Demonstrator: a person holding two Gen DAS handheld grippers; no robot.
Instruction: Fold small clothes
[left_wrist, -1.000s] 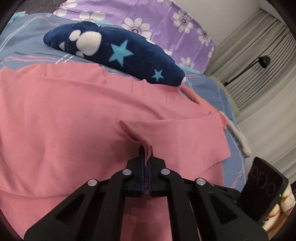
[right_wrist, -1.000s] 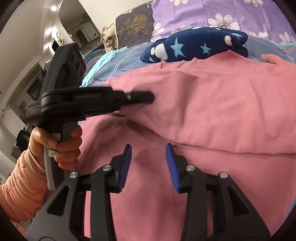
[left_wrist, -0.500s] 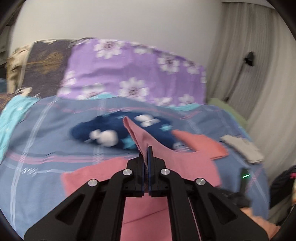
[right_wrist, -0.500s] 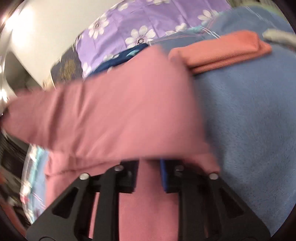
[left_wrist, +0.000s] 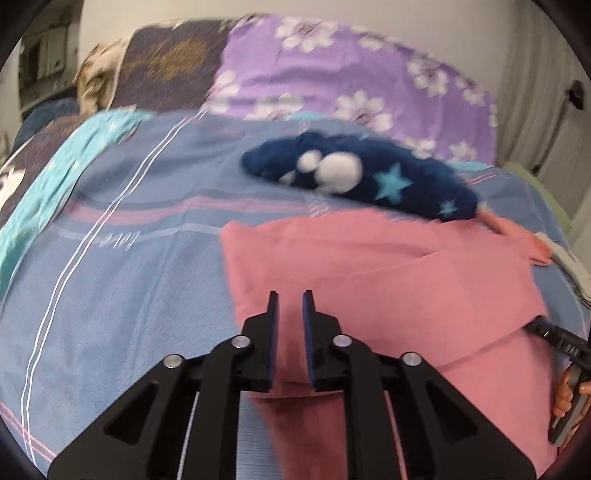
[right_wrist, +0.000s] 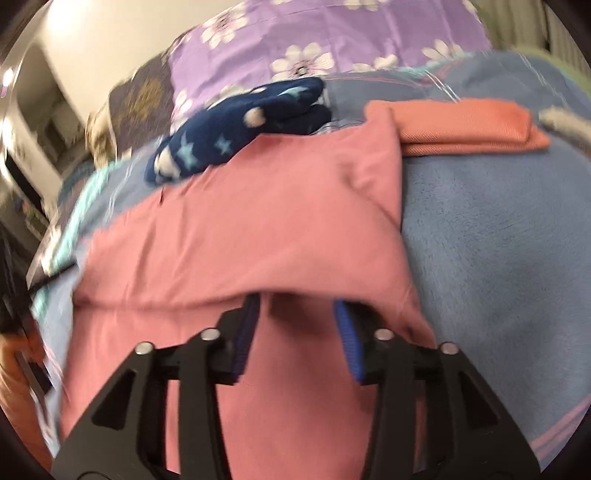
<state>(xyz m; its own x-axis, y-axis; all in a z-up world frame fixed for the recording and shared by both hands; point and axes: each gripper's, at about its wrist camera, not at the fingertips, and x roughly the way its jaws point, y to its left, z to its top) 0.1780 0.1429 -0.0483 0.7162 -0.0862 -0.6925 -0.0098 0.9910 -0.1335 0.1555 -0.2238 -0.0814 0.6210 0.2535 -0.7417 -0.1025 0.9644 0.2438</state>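
— What lies under the right gripper (right_wrist: 297, 310)?
— A folded pink cotton garment (right_wrist: 258, 229) on the blue fleece blanket (right_wrist: 498, 258). The jaws have just been opening; a fold drapes over their tips.
— Behind it?
— A navy star-patterned plush (right_wrist: 236, 129) and a folded orange cloth (right_wrist: 465, 125).

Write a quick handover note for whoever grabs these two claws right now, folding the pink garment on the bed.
Left claw: jaws just opened a little, nothing pinched; it hovers over the left edge of the pink garment.
Right claw: jaws just opened; the folded-over flap drapes over its tips, pads not pressing.
Things: pink garment lies on the blue bedspread; navy star-print fleece piece behind it; an already folded orange piece at the far right.
Done: one fold laid over and released.
Left: smooth it, make the remaining folds, set it aside.
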